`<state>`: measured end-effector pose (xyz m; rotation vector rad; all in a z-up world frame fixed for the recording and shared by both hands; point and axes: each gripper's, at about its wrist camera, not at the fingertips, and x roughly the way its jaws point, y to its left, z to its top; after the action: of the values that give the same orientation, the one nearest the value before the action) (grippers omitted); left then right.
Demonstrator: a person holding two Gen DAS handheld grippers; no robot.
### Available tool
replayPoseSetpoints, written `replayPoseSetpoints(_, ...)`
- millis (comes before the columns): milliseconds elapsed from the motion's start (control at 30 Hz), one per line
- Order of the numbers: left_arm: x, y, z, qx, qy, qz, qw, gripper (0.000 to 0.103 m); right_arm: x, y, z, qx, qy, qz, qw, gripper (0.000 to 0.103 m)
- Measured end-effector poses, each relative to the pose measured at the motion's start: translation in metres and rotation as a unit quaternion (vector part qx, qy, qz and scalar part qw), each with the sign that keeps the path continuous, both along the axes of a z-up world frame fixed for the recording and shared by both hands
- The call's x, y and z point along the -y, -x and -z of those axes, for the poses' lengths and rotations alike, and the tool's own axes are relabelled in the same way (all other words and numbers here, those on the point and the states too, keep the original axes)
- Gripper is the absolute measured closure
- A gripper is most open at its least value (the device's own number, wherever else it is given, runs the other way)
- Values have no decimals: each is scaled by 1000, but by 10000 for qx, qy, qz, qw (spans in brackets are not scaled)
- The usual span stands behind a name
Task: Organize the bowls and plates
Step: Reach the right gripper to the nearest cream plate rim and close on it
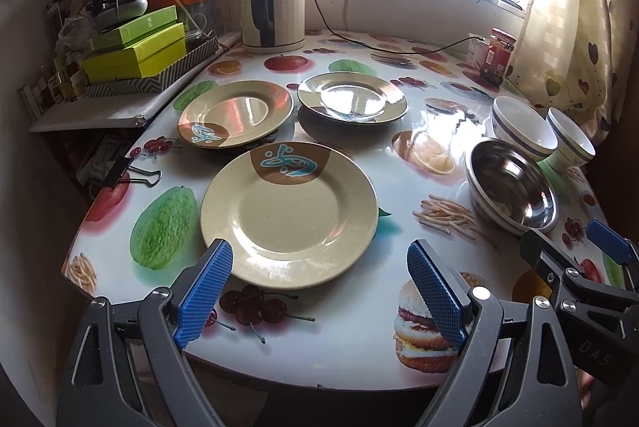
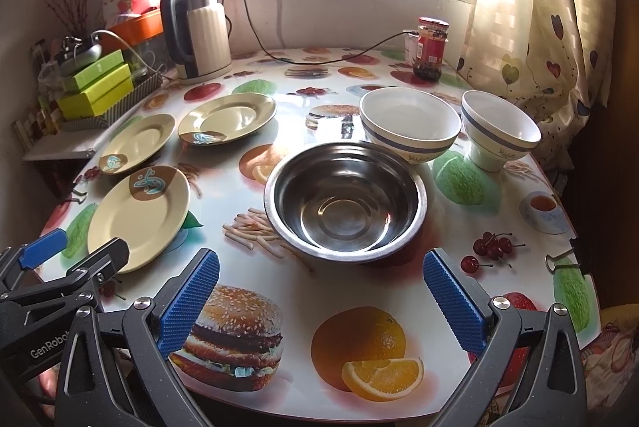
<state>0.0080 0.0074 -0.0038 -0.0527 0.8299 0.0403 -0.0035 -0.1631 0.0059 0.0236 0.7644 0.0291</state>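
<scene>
Three cream plates with brown-and-blue marks lie on the fruit-print table: a near plate (image 1: 289, 215) (image 2: 139, 217), a far-left plate (image 1: 235, 113) (image 2: 137, 143) and a far-right plate (image 1: 352, 97) (image 2: 227, 119). A steel bowl (image 2: 345, 201) (image 1: 511, 185) sits mid-table. Two white bowls with blue bands stand behind it, one (image 2: 409, 123) (image 1: 523, 127) and another (image 2: 499, 129) (image 1: 571, 139). My left gripper (image 1: 319, 267) is open and empty just in front of the near plate. My right gripper (image 2: 321, 275) is open and empty just in front of the steel bowl.
A kettle (image 1: 273, 2) with its cord stands at the back by the window. A jar (image 2: 431, 48) stands at the back right by the curtain. Green boxes (image 1: 135, 48) are stacked on a shelf at the left. Binder clips (image 1: 131, 171) (image 2: 567, 259) grip the table's edges.
</scene>
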Motion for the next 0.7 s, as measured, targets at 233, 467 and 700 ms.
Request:
replayPoseSetpoints(233, -14, -7, -8, 129, 186, -81, 9997, 13, -12, -11, -6, 194, 103, -257, 9994, 0)
replayPoseSetpoints(467, -55, -22, -20, 209, 244, -372, 9988, 13, -30, -37, -31, 477, 52, -608, 9970, 0)
replayPoseSetpoints(700, -110, -46, -32, 446, 27, -628, 9970, 14, -56, -77, -43, 425, -305, -1003, 9936, 0)
